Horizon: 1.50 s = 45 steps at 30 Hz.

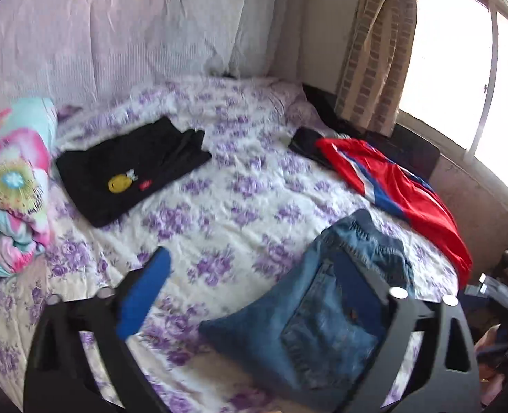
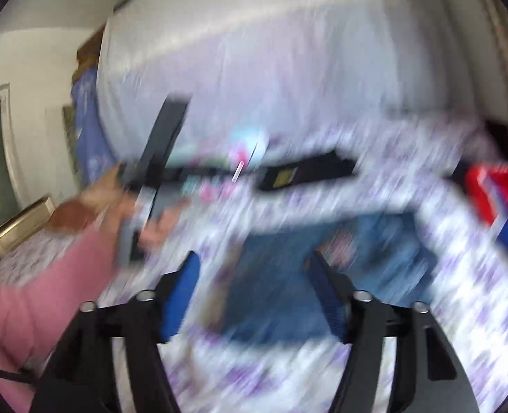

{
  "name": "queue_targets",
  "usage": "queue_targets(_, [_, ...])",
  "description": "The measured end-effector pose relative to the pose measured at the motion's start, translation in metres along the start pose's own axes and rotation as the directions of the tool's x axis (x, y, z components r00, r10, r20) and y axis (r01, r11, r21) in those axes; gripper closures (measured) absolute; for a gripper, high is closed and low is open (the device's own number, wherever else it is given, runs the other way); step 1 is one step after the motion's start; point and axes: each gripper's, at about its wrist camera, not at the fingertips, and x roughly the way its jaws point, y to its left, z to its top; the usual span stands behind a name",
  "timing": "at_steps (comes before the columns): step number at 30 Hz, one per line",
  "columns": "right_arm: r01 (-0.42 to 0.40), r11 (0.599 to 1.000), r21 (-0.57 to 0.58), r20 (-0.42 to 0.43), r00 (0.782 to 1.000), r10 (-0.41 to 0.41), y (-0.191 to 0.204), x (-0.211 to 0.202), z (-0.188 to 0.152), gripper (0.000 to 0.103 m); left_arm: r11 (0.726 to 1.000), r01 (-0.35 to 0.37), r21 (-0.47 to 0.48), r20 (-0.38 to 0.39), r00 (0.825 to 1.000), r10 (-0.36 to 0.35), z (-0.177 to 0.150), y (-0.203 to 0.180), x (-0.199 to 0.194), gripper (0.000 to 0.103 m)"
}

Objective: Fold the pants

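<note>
Jeans [image 1: 319, 313] lie bunched on bed [image 1: 240, 213] at 5 o'clock in left view. Left tongs [image 1: 264, 296] wide, holding nothing; right tongs [image 2: 254, 296] wide above jeans, view blurred. Likely step: reaching to grasp. Next: pinch waistband, spread flat.

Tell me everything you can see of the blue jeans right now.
The blue jeans are faded denim, bunched into a folded heap on the floral bedsheet, a stitched back pocket facing up. They lie near the bed's edge, beside the red garment. The left gripper is open, one finger partly covered by the denim. The right view is blurred.
</note>
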Motion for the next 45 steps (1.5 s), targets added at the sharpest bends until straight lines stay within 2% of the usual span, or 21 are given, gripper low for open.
queue_targets(4, [-0.037, 0.995, 0.097, -0.091, 0.995, 0.046, -0.038, 0.041, 0.004, 0.033, 0.997, 0.067, -0.049, -0.143, 0.987, -0.073, -0.02, -0.031, 0.026, 0.007])
queue_targets(6, [0.047, 0.985, 0.168, -0.201, 0.98, -0.012, -0.067, 0.068, -0.011, 0.034, 0.997, 0.068, -0.047, -0.183, 0.98, -0.076, -0.038, -0.039, 0.037, 0.007])
queue_targets(7, [0.09, 0.976, 0.199, -0.255, 0.966, -0.037, -0.083, 0.077, -0.022, 0.041, 0.999, 0.037, -0.04, -0.223, 0.974, -0.045, -0.051, -0.041, 0.048, 0.007])
queue_targets(9, [0.074, 0.957, 0.281, -0.238, 0.971, -0.005, -0.108, 0.074, -0.038, 0.081, 0.999, 0.011, -0.044, -0.235, 0.972, -0.021, -0.074, -0.038, 0.061, 0.007])
queue_targets(11, [0.048, 0.948, 0.316, -0.248, 0.968, 0.034, -0.118, 0.066, -0.039, 0.086, 0.999, -0.03, 0.015, -0.208, 0.978, 0.032, -0.077, -0.049, 0.06, 0.006])
queue_targets(13, [0.022, 0.946, 0.325, -0.228, 0.972, 0.056, -0.118, 0.055, -0.033, 0.081, 0.998, -0.057, 0.024, -0.234, 0.97, 0.061, -0.067, -0.055, 0.054, 0.007])
queue_targets(14, [0.001, 0.951, 0.31, -0.206, 0.976, 0.067, -0.114, 0.05, -0.027, 0.07, 0.999, -0.046, 0.004, -0.222, 0.974, 0.045, -0.063, -0.056, 0.047, 0.007])
queue_targets(15, [-0.01, 0.959, 0.283, -0.178, 0.982, 0.063, -0.111, 0.045, -0.019, 0.051, 0.999, -0.026, -0.024, -0.196, 0.98, 0.02, -0.057, -0.057, 0.037, 0.007])
queue_targets(16, [-0.008, 0.968, 0.25, -0.144, 0.988, 0.046, -0.108, 0.042, -0.01, 0.043, 0.999, -0.006, -0.051, -0.161, 0.987, -0.003, -0.051, -0.059, 0.025, 0.007])
queue_targets(18, [-0.028, 0.983, 0.181, -0.083, 0.996, 0.044, -0.1, 0.042, 0.008, 0.041, 0.998, -0.006, -0.06, -0.11, 0.994, -0.001, -0.044, -0.069, 0.01, 0.006])
queue_targets(20, [-0.026, 0.98, 0.197, -0.099, 0.994, 0.046, -0.113, 0.059, 0.021, 0.04, 0.998, -0.025, -0.058, -0.111, 0.994, 0.018, -0.044, -0.078, 0.013, 0.006])
queue_targets(22, [0.019, 0.969, 0.247, -0.188, 0.982, 0.029, -0.134, 0.089, 0.019, 0.04, 0.998, -0.017, -0.066, -0.152, 0.988, 0.007, -0.053, -0.085, 0.023, 0.006])
queue_targets(24, [0.129, 0.949, 0.288, -0.378, 0.926, -0.011, -0.162, 0.126, -0.002, 0.034, 0.996, -0.055, -0.072, -0.239, 0.97, 0.036, -0.07, -0.087, 0.044, 0.005])
queue_targets(25, [0.095, 0.933, 0.347, -0.374, 0.926, 0.045, -0.172, 0.127, -0.008, 0.029, 0.994, -0.089, -0.068, -0.263, 0.962, 0.068, -0.082, -0.088, 0.054, 0.004])
queue_targets(26, [0.031, 0.884, 0.466, -0.359, 0.92, 0.157, -0.188, 0.124, -0.014, 0.028, 0.993, -0.107, -0.058, -0.243, 0.966, 0.09, -0.087, -0.09, 0.053, 0.004])
queue_targets(28, [-0.016, 0.832, 0.554, -0.324, 0.917, 0.233, -0.201, 0.11, -0.017, 0.028, 0.992, -0.118, -0.035, -0.234, 0.966, 0.107, -0.087, -0.095, 0.045, 0.004])
queue_targets(31, [-0.095, 0.815, 0.571, -0.177, 0.956, 0.235, -0.212, 0.065, -0.014, 0.028, 0.987, -0.095, -0.132, -0.185, 0.98, 0.07, -0.082, -0.086, 0.023, 0.004])
queue_targets(34, [-0.112, 0.804, 0.584, -0.142, 0.961, 0.237, -0.217, 0.042, -0.021, 0.028, 0.956, -0.12, -0.267, -0.129, 0.988, 0.088, -0.086, -0.068, 0.0, 0.004])
queue_targets(37, [-0.151, 0.749, 0.645, -0.135, 0.942, 0.306, -0.223, 0.045, -0.031, 0.028, 0.908, -0.174, -0.381, -0.146, 0.981, 0.127, -0.098, -0.051, -0.008, 0.004])
queue_targets(41, [-0.121, 0.769, 0.627, -0.188, 0.935, 0.3, -0.219, 0.059, -0.033, 0.028, 0.835, -0.174, -0.522, -0.175, 0.98, 0.094, -0.118, -0.033, -0.013, 0.004])
queue_targets(45, [-0.112, 0.773, 0.624, -0.232, 0.918, 0.32, -0.213, 0.071, -0.039, 0.027, 0.816, -0.21, -0.538, -0.211, 0.971, 0.11, -0.127, -0.034, -0.011, 0.004])
